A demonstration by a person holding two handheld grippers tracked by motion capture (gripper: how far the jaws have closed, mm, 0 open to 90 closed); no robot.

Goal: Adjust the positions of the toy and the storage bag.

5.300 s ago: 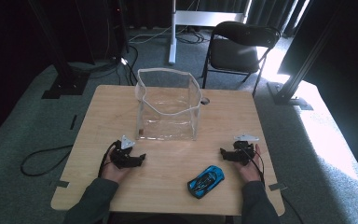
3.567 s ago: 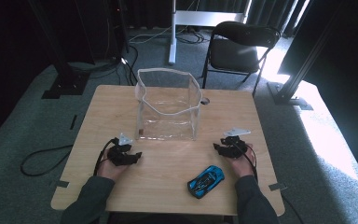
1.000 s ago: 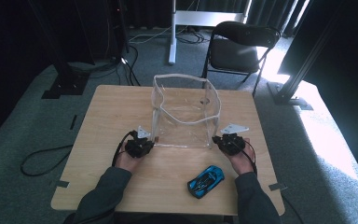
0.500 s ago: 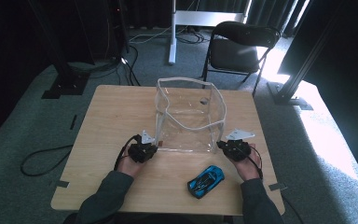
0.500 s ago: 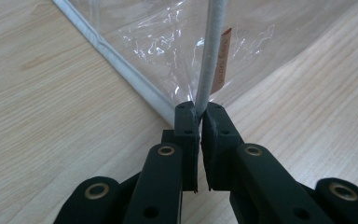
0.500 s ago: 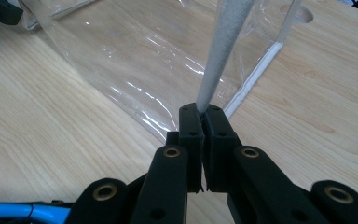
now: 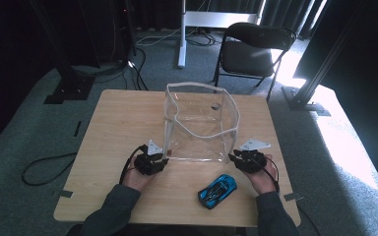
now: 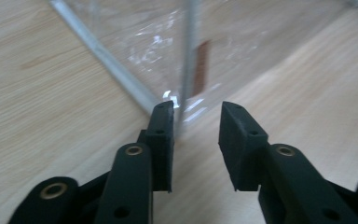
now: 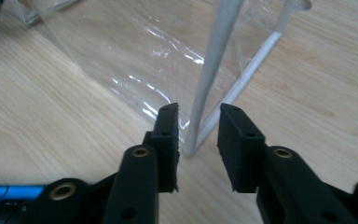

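A clear plastic bag (image 7: 200, 129) with white piping stands open-topped on the wooden table (image 7: 115, 123). My left gripper (image 7: 162, 160) is at the bag's near left bottom corner, open. The corner's white edge (image 8: 187, 70) rises just past its jaws, close to the left one (image 8: 196, 116). At the near right bottom corner is my right gripper (image 7: 232, 157), also open, and the white corner edge (image 9: 212, 60) stands between its fingertips (image 9: 198, 114). A blue toy car (image 7: 217, 190) lies on the table in front of the bag, near my right hand, and its blue body (image 9: 9, 192) shows low left in the right gripper view.
A black folding chair (image 7: 256, 46) stands beyond the table's far edge. A white stand (image 7: 182, 34) and cables are on the floor behind. Bare table surface lies to the left of the bag.
Both grippers have moved inward to the bag's near bottom corners. The bag has shifted right and toward me and changed shape. The car has stayed put.
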